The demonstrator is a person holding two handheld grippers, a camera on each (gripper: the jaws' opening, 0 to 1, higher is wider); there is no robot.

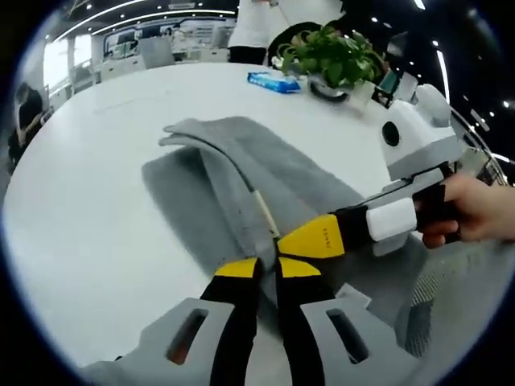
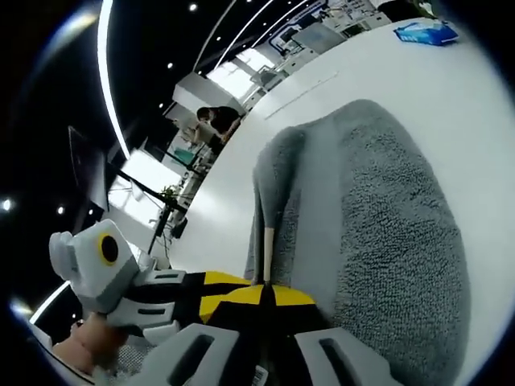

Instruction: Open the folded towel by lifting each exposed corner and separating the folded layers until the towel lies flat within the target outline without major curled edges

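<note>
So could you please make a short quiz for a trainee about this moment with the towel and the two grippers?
1. True or false: the grey towel lies fully flat on the white table.
2. Multiple choice: what stands behind the towel on the table? A) a potted plant B) a kettle C) a stack of plates
3. Fill in: both grippers are closed on the same raised ____ of the towel.

Key:
1. False. One layer is lifted into a ridge; the left gripper and the right gripper pinch it close together.
2. A, the potted plant, with a blue packet beside it.
3. Edge, near a pale label.
</note>
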